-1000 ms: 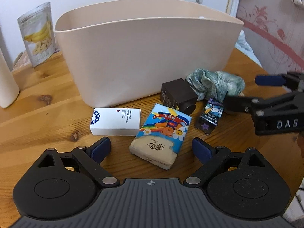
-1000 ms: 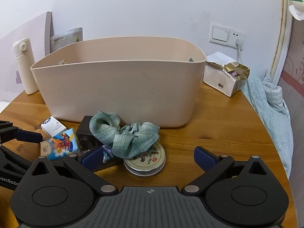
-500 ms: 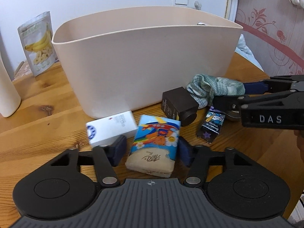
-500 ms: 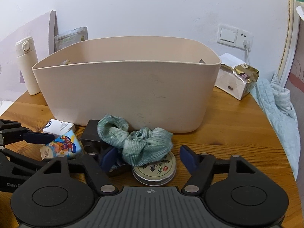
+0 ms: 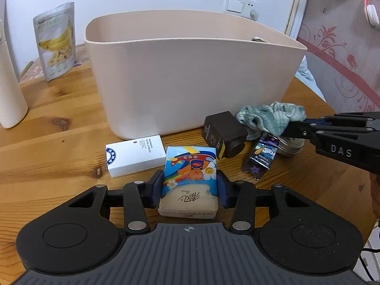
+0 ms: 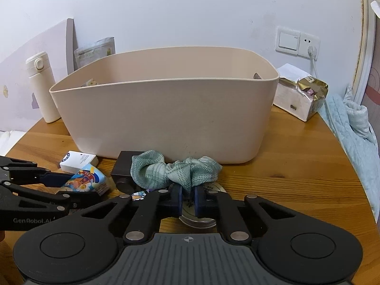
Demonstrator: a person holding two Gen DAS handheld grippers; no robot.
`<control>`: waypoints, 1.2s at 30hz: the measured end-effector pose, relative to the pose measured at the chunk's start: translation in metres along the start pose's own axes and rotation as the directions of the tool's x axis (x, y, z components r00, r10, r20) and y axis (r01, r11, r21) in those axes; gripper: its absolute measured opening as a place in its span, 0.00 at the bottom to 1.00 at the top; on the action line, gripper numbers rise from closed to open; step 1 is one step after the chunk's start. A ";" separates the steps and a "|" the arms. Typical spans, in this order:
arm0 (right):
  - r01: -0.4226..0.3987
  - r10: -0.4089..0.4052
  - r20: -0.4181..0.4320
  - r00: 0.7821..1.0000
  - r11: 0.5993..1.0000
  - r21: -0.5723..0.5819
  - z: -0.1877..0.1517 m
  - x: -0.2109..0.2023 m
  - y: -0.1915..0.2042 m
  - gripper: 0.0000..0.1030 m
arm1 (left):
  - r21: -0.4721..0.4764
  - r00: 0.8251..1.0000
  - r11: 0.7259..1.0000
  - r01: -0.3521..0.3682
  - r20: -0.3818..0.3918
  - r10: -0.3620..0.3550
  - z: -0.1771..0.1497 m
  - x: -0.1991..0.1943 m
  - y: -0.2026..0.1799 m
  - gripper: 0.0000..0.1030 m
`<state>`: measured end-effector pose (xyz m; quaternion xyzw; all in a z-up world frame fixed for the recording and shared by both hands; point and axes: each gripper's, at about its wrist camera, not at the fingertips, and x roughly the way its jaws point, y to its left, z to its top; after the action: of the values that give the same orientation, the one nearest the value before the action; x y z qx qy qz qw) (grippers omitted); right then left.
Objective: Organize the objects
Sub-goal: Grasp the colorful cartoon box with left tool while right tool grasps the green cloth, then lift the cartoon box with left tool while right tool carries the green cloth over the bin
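The left gripper point(image 5: 189, 190) pinches the soft cartoon tissue pack point(image 5: 190, 178); a white box point(image 5: 135, 154) lies at its 10 o'clock. The right gripper point(image 6: 188, 200) is closed on the ribbed green cloth point(image 6: 175, 172), above a round tin point(image 6: 215, 188), with the smooth beige tub point(image 6: 166, 116) at 12 o'clock.

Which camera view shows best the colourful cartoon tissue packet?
The left wrist view: the colourful cartoon tissue packet lies centred between the left gripper pads, its whole printed top visible. The right wrist view shows only one end, partly hidden by that gripper.

Tall beige bin point(image 5: 190, 83) walls off bare tabletop point(image 6: 296, 178) beyond.
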<state>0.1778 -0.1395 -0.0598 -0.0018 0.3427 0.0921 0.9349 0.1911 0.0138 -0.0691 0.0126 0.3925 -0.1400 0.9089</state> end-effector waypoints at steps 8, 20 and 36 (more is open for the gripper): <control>-0.008 0.009 0.033 0.999 1.000 -0.009 0.003 -0.019 0.002 0.08 | -0.005 0.999 1.000 -0.005 0.037 0.005 0.001 -0.018 0.002 0.45; -0.013 0.014 0.089 0.996 1.000 -0.005 0.009 -0.049 -0.003 0.08 | 0.005 0.992 1.000 0.001 0.129 -0.001 0.018 -0.057 0.001 0.45; 0.016 -0.018 0.192 0.981 1.000 0.012 0.021 -0.089 -0.013 0.08 | 0.002 0.972 1.000 0.020 0.233 -0.020 0.037 -0.100 0.002 0.45</control>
<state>0.1267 -0.1660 0.0125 0.0092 0.2515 0.0820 0.9643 0.1526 0.0352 0.0275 -0.0082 0.2832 -0.1496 0.9473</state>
